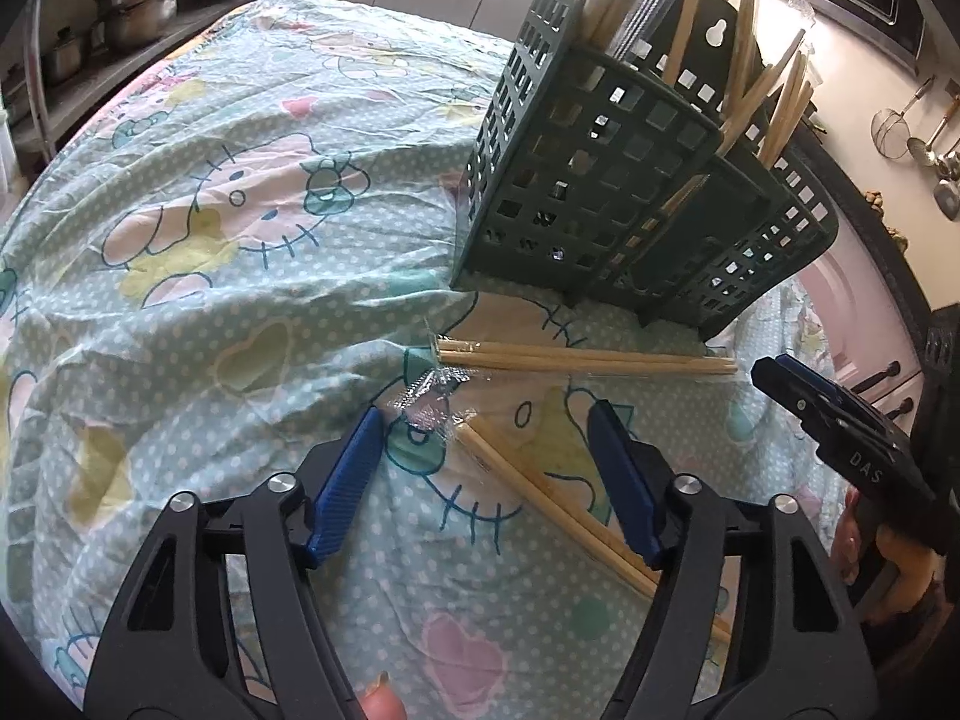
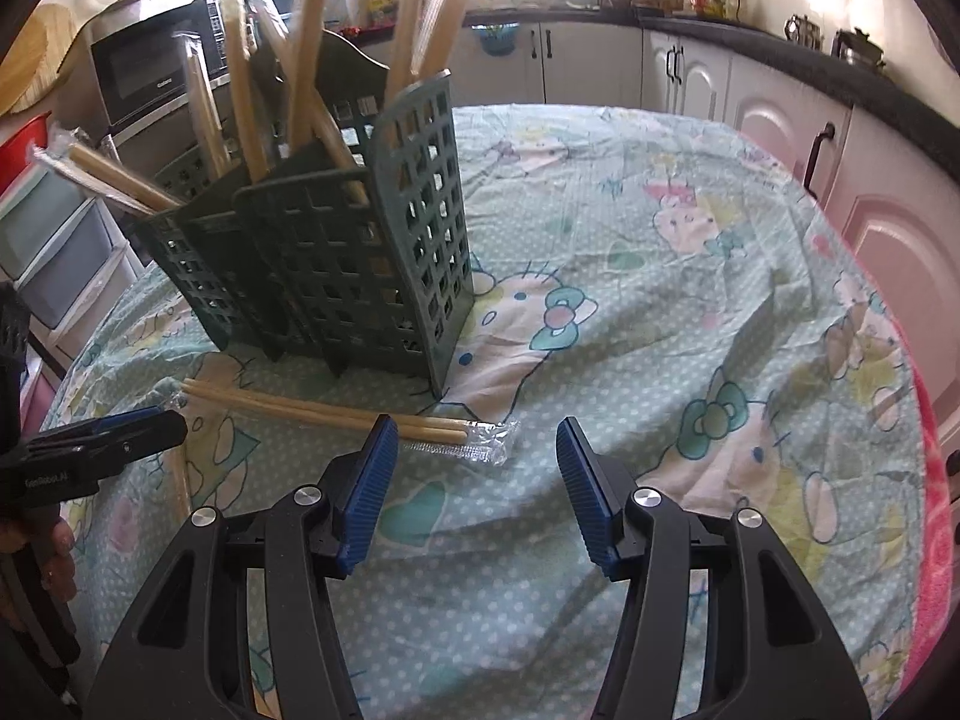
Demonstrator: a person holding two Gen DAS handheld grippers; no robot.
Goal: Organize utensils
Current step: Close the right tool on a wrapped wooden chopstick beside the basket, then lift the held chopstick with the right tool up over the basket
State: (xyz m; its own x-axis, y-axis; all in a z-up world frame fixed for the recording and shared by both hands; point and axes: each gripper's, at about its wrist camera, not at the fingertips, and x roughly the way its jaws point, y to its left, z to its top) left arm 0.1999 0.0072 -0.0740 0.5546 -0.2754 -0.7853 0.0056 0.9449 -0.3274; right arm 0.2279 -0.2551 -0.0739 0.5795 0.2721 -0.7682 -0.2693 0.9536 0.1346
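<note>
A dark green lattice utensil holder stands on the cartoon-print tablecloth, with several wrapped wooden chopsticks upright in it. One wrapped pair lies flat in front of the holder. A second wrapped pair lies diagonally between my left gripper's open jaws, and its near end passes under the right finger. The pads do not press on it. My right gripper is open with only cloth between its fingers, and the first pair's wrapper end lies just beyond its left fingertip.
The tablecloth is wrinkled and drops off at the table's edges. Pots sit on a shelf beyond the table. A microwave, plastic drawers and white cabinets surround it. Ladles hang on a wall.
</note>
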